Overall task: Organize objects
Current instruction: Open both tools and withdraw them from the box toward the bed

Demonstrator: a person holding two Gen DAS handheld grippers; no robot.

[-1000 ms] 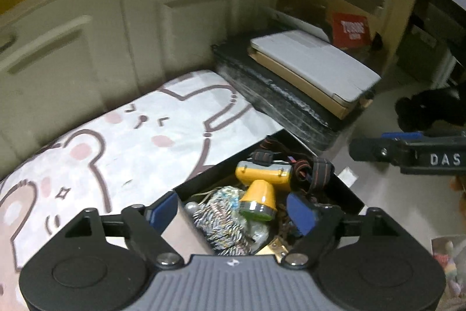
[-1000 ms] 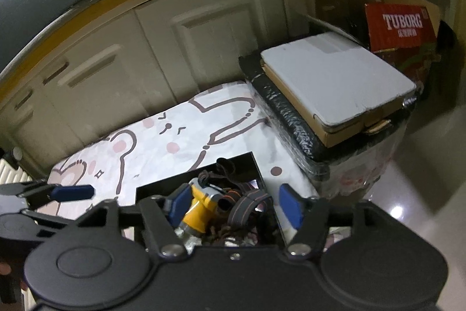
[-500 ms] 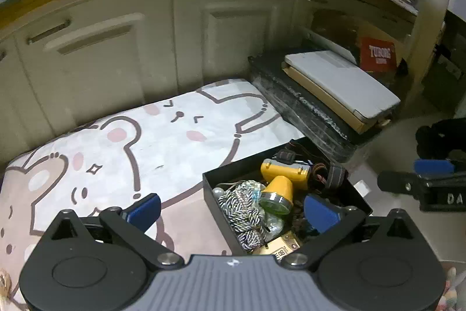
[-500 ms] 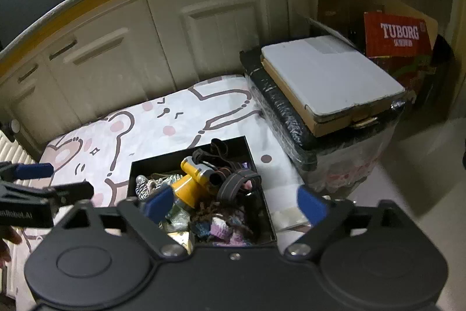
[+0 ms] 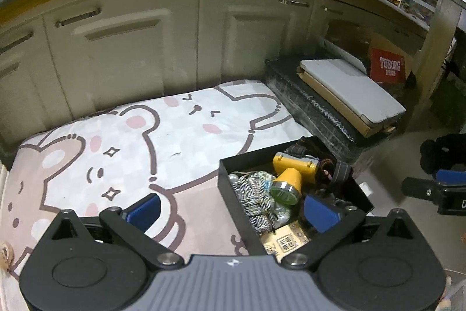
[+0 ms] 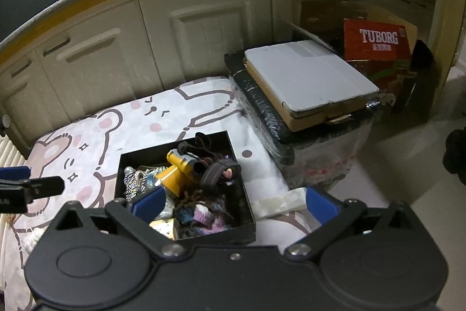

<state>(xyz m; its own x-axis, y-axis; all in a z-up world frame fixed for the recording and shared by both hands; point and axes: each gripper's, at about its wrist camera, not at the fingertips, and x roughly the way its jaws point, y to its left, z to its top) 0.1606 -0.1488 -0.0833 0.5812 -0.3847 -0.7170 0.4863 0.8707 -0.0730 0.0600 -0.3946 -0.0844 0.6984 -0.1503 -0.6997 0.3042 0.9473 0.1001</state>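
Note:
A black open box (image 5: 225,179) sits on the bear-print mat (image 5: 145,142), full of small items. A yellow headlamp (image 5: 291,174) lies on top beside a striped cord bundle (image 5: 256,194). In the right wrist view the same box (image 6: 221,235) shows the headlamp (image 6: 177,174), a dark elastic strap (image 6: 218,174) and purple knitwear (image 6: 204,214). My left gripper (image 5: 233,212) is open, held back above the box's near left corner, gripping nothing. The jaws of my right gripper (image 6: 234,203) are opening wide above the box's near right side, pads clear of it.
Cream cabinet doors (image 5: 116,48) stand behind the mat. To the right, a black-wrapped crate (image 6: 262,112) carries a flat cardboard box (image 6: 305,75), with a red Tuborg carton (image 6: 378,40) behind. The floor (image 6: 393,179) lies beyond. The other gripper's finger (image 5: 431,191) shows at the right edge.
Both grippers have pulled back from the black box, and their jaws have spread wider. The box and its contents stay on the mat.

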